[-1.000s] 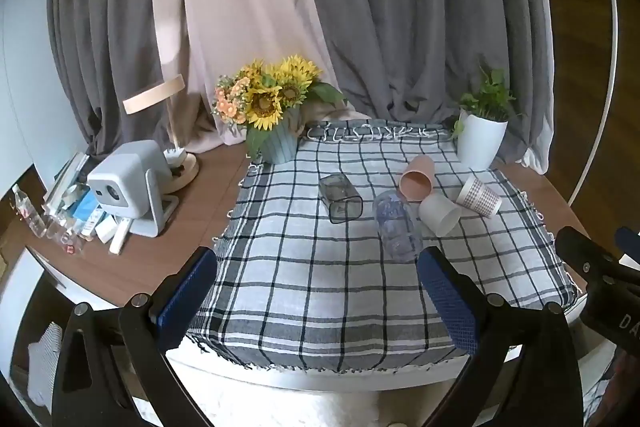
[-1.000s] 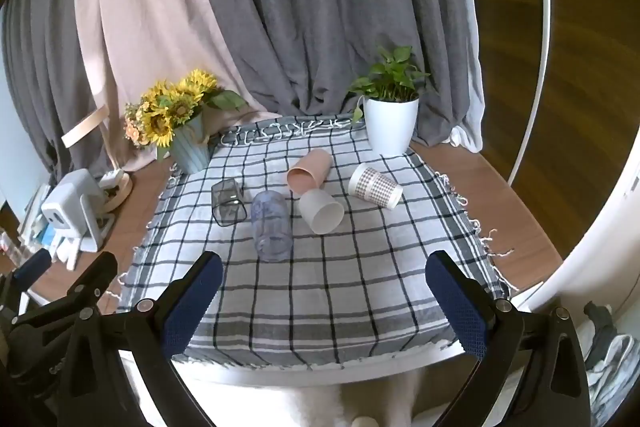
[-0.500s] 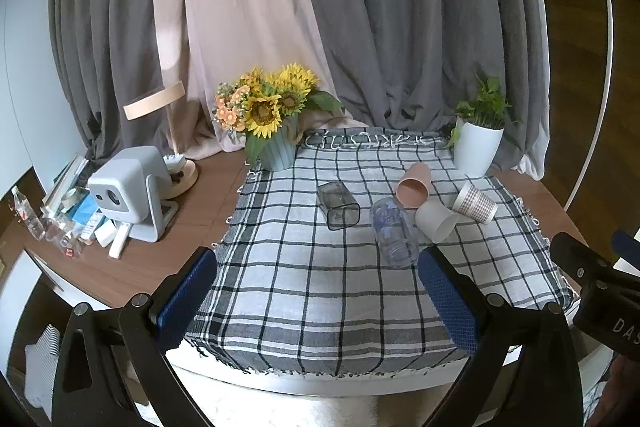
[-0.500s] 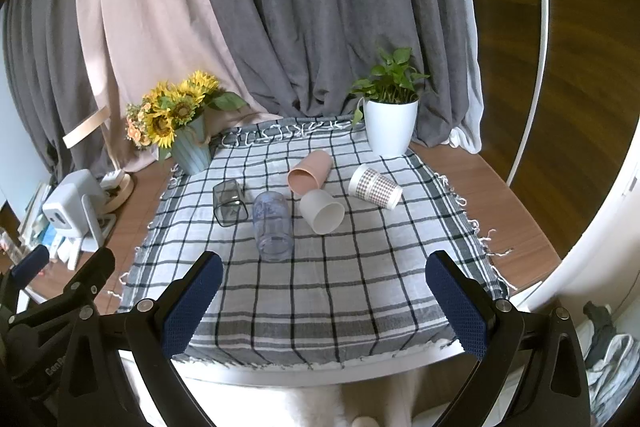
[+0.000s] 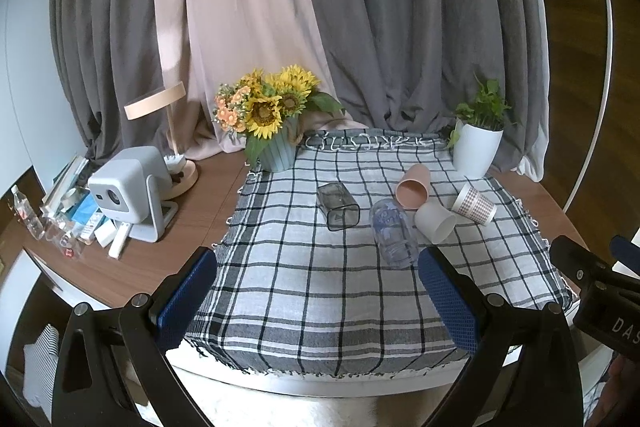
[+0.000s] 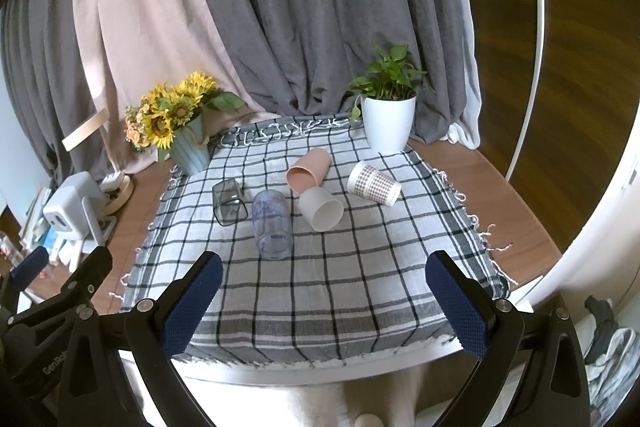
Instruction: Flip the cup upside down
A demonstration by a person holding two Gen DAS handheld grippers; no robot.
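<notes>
Cups lay tipped over on the checked cloth; both grippers, fingers wide and empty, had pulled back, so no flipping had begun.

A home room: long curtains, a sunflower vase, a potted plant and a checkered cloth on the counter
</notes>
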